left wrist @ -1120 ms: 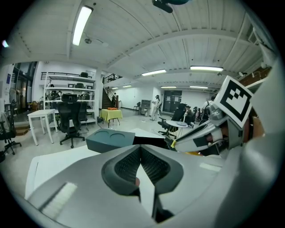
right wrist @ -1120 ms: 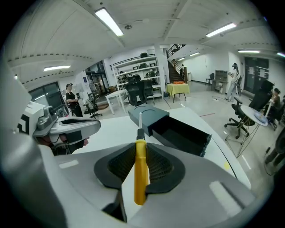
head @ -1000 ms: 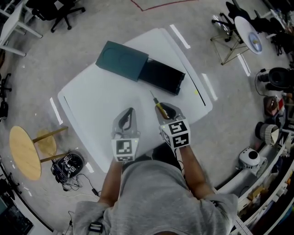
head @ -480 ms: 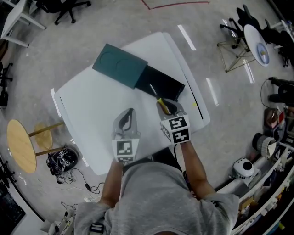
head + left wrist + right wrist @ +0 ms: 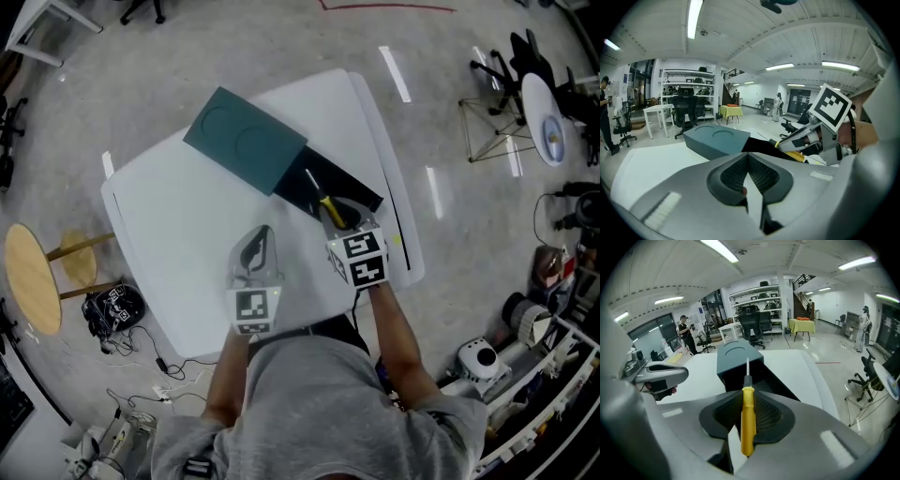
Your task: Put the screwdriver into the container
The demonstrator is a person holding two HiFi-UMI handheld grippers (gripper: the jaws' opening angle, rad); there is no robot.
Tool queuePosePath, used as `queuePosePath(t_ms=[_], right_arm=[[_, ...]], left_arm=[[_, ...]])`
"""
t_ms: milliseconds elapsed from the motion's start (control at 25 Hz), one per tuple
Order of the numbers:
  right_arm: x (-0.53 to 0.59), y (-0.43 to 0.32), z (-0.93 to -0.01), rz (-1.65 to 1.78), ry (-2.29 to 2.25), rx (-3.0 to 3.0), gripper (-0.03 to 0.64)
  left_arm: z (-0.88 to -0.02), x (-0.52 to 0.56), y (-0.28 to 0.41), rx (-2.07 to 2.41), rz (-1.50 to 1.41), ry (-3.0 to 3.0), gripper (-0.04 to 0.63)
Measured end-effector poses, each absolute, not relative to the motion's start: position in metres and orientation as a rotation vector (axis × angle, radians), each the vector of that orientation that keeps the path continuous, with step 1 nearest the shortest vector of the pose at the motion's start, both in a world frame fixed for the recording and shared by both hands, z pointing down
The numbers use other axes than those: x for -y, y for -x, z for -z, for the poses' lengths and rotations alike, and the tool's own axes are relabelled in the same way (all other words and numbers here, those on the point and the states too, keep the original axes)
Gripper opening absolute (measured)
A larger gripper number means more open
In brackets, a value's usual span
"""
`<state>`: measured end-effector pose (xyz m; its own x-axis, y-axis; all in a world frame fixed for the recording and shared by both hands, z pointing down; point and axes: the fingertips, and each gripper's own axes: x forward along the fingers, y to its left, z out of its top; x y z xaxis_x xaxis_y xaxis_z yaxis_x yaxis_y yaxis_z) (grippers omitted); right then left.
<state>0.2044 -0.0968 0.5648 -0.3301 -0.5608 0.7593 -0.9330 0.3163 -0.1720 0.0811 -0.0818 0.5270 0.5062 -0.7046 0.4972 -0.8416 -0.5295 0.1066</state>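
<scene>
Jaws: right gripper (image 5: 748, 405) clamps screwdriver (image 5: 748, 423), now over container (image 5: 298, 186); left gripper (image 5: 748, 164) closed.

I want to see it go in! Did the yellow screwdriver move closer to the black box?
Yes. The screwdriver in the right tool went forward: its tip was over the white table, now it is over the open container.

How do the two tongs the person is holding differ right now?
The right tongs grip a yellow-handled screwdriver; the left tongs are closed on nothing. The right tongs reach the black container; the left tongs hover over the white table. Both carry marker cubes.
</scene>
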Motion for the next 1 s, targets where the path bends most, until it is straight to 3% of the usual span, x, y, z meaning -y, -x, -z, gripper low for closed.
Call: queuePosePath(t_ms=[1000], right_arm=[[0.132, -0.200, -0.636, -0.855, -1.108, 1.946, 0.080]], left_arm=[[-0.573, 0.105, -0.077, 1.369, -0.621, -2.255, 0.012]])
